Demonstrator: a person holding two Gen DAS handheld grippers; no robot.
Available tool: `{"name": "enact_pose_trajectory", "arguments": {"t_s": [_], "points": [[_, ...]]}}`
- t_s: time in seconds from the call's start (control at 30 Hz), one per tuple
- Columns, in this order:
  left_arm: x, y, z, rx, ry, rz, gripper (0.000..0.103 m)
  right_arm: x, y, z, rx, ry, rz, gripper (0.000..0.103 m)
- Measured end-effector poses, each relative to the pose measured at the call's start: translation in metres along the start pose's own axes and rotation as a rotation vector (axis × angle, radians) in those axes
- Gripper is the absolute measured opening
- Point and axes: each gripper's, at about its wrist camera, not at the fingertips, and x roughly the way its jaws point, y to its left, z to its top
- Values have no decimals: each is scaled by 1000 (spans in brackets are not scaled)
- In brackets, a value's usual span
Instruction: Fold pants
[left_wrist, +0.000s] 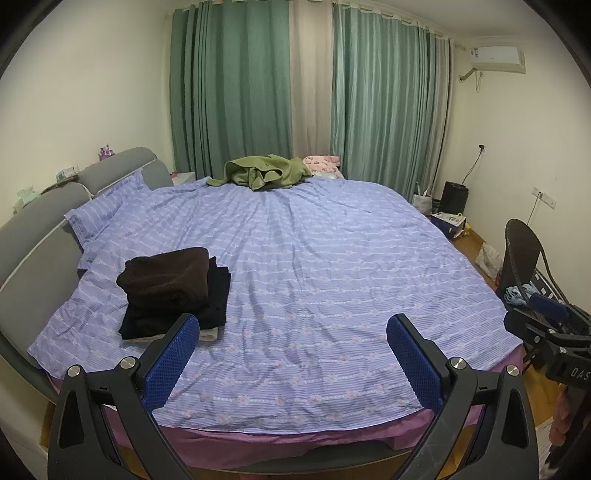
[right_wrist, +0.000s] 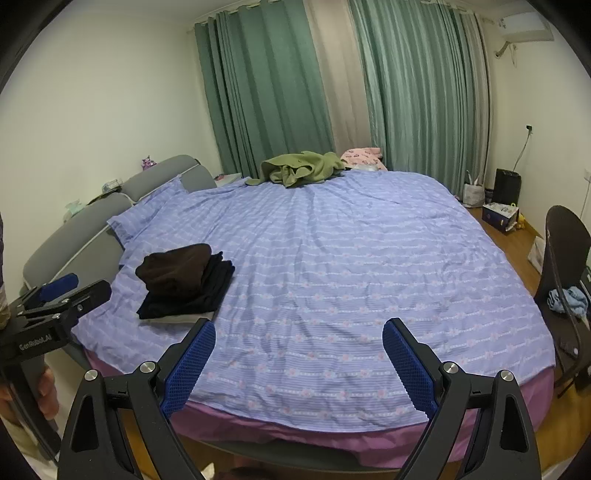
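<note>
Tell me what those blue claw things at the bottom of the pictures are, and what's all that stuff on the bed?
Those are grippers, like big tongs, and a person holds one in each hand. Each has a small camera looking out along its two fingers. One picture comes from the left gripper, the other from the right gripper. Both are wide open and hold nothing. In front lies a bed with a purple striped cover. On its left side sits a neat stack of folded clothes, brown on top and black under it. At the far edge lies a crumpled green garment, not folded yet, with something pink beside it. Green curtains hang behind the bed.
</note>
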Motion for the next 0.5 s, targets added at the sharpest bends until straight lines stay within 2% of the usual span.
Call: {"name": "enact_pose_trajectory", "arguments": {"t_s": [0.5], "points": [[3,-3,-2,-13,6,14,103,2,-2,6,-20,10,14,93]]}}
